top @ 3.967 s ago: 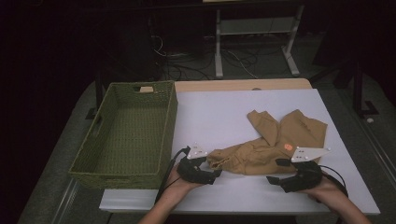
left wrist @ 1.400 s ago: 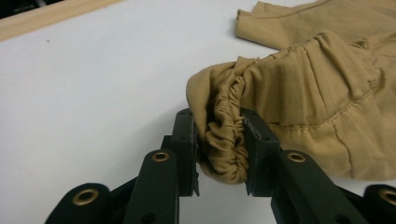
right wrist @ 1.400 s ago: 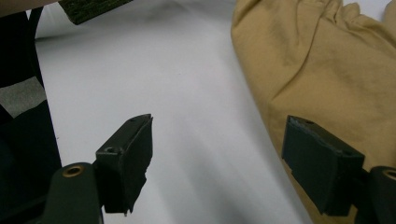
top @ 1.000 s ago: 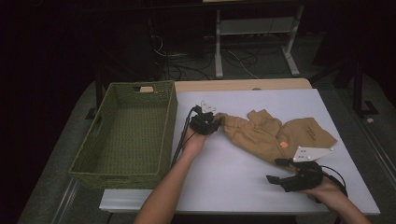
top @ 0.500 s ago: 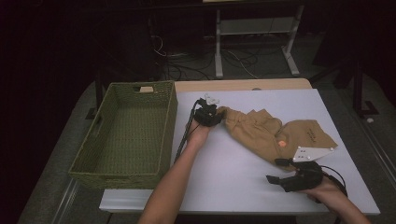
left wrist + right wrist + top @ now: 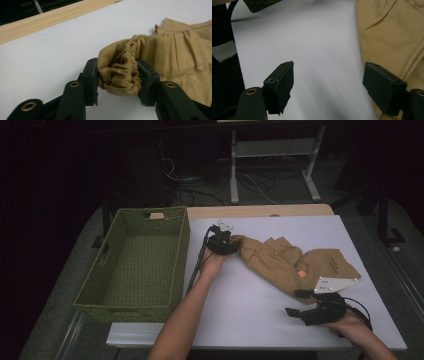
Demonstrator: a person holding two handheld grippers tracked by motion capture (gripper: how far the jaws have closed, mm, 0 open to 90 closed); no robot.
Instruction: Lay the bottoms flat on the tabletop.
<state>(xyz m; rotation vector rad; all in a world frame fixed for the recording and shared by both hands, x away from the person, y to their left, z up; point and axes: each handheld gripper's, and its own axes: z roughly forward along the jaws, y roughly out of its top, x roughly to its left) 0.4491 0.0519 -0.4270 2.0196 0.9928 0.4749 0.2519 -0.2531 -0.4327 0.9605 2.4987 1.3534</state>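
Risk: elastic hem may slip | left gripper [image 6: 117,82] clenched on bunched tan garment [image 6: 280,262] | right gripper [image 6: 329,87] released, idle, holding nothing down

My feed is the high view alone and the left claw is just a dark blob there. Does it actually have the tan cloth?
Observer: Yes. In the left gripper view the left claw is shut on the tan garment's gathered elastic edge, bunched between both jaws.
Operator: And the right claw?
Observer: The right claw stands open over bare white table, nothing between its jaws.
Operator: Is it touching the cloth?
Observer: The cloth lies right beside one jaw; I cannot tell if they touch.
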